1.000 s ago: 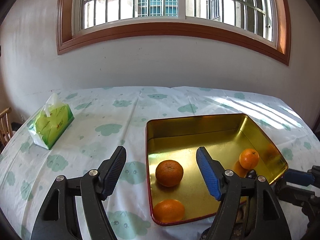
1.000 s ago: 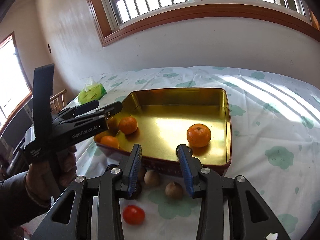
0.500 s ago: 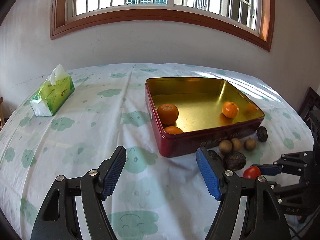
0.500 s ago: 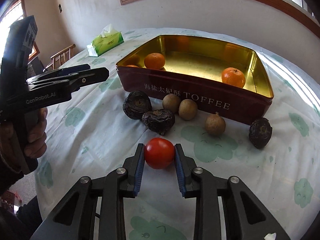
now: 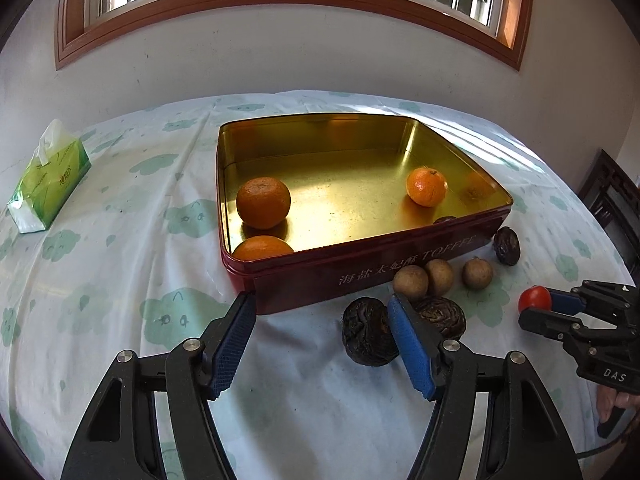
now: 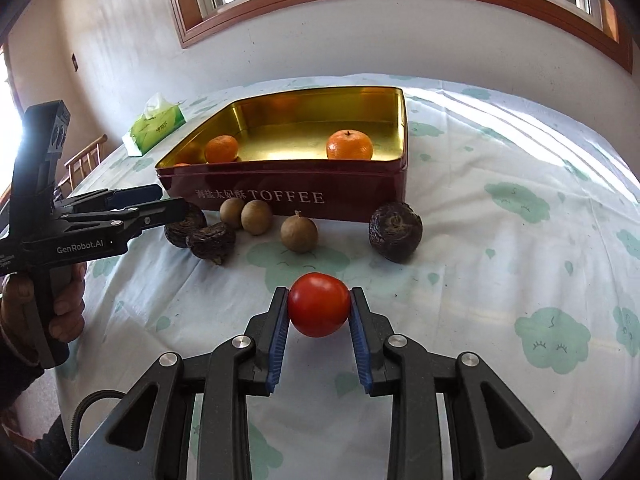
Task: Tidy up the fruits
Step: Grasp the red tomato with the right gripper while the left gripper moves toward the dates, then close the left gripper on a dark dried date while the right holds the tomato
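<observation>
1. The tomato [image 6: 319, 305] is clamped between the right gripper [image 6: 319, 312] pads at its widest girth, near the desk's [image 6: 500, 280] front edge.
2. Thin skin and soft flesh are judged likely; a light squeeze is wanted.
3. The left gripper [image 5: 320, 344] is seen half open, empty, jaws just narrowed, beside the dark wrinkled fruit [image 5: 366, 336].

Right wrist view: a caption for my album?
Right gripper pinches a red tomato before a toffee tin holding oranges.
</observation>
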{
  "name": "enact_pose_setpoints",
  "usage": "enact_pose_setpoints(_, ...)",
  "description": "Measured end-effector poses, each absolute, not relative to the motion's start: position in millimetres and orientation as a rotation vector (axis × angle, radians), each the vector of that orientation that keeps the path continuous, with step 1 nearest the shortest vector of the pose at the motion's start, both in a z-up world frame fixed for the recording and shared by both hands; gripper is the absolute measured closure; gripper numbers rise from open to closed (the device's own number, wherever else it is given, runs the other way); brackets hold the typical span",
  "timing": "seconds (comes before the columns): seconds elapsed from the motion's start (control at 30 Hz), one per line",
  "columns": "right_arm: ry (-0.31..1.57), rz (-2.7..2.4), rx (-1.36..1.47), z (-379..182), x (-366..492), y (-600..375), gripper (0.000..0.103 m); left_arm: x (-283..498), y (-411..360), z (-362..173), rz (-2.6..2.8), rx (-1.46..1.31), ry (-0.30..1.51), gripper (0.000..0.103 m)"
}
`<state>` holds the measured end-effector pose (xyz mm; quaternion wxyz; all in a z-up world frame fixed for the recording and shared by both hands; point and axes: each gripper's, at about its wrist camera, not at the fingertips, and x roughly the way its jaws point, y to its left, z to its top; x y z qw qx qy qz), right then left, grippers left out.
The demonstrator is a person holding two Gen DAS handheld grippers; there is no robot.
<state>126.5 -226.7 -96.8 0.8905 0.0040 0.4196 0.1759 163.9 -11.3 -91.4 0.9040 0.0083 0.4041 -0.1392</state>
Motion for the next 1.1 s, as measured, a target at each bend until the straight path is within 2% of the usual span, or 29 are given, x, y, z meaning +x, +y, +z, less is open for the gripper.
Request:
enact_pose_setpoints(0.03, 0.868, 0.368, 0.01, -96, 127, -227, 0.076, 164, -13, -92, -0.291, 0.005, 0.828, 0.041)
enact_pose_setpoints(0.07, 0.87, 0.37, 0.008, -97, 126, -227, 0.076, 165, -15, -94, -0.316, -0.008, 0.835, 0.057)
enact_pose_setpoints(0.17, 0.888, 0.373, 0.001, -100, 127, -225, 0.076, 165, -23, -93, -0.339, -0.027, 0.837, 0.078)
enact_pose_setpoints(0.43, 0.892, 0.329, 0.054, -99, 127, -231, 0.076, 144, -16, -91, -0.289, -0.091, 0.796, 0.08)
enact_pose_setpoints(0.5, 0.901, 0.321, 0.085, -99, 129, -230, 0.076, 141, -14, -90, -0.279, -0.089, 0.792, 0.078)
enact_pose_setpoints(0.53, 0.9, 0.315, 0.079, -98, 129, -228, 0.076, 141, -13, -90, -0.278, -0.093, 0.795, 0.073)
enact_pose_setpoints(0.57, 0.898, 0.313, 0.071, -98, 129, -225, 0.076, 143, -13, -92, -0.281, -0.093, 0.817, 0.061)
enact_pose_setpoints(0.63, 0.894, 0.316, 0.069, -98, 129, -222, 0.076, 147, -13, -98, -0.281, -0.103, 0.847, 0.048)
enact_pose_setpoints(0.73, 0.897, 0.311, 0.067, -102, 131, -220, 0.076, 151, -13, -99, -0.292, -0.121, 0.857, 0.048)
enact_pose_setpoints(0.8, 0.894, 0.311, 0.068, -102, 131, -220, 0.076, 154, -15, -101, -0.306, -0.119, 0.871, 0.053)
enact_pose_setpoints(0.83, 0.895, 0.311, 0.069, -102, 131, -220, 0.076, 155, -17, -102, -0.343, -0.129, 0.875, 0.069)
enact_pose_setpoints(0.87, 0.895, 0.311, 0.07, -102, 132, -220, 0.076, 154, -20, -101, -0.362, -0.126, 0.871, 0.074)
enact_pose_setpoints(1.1, 0.842, 0.266, 0.086, -94, 125, -223, 0.076, 131, -17, -84, -0.213, -0.097, 0.744, 0.074)
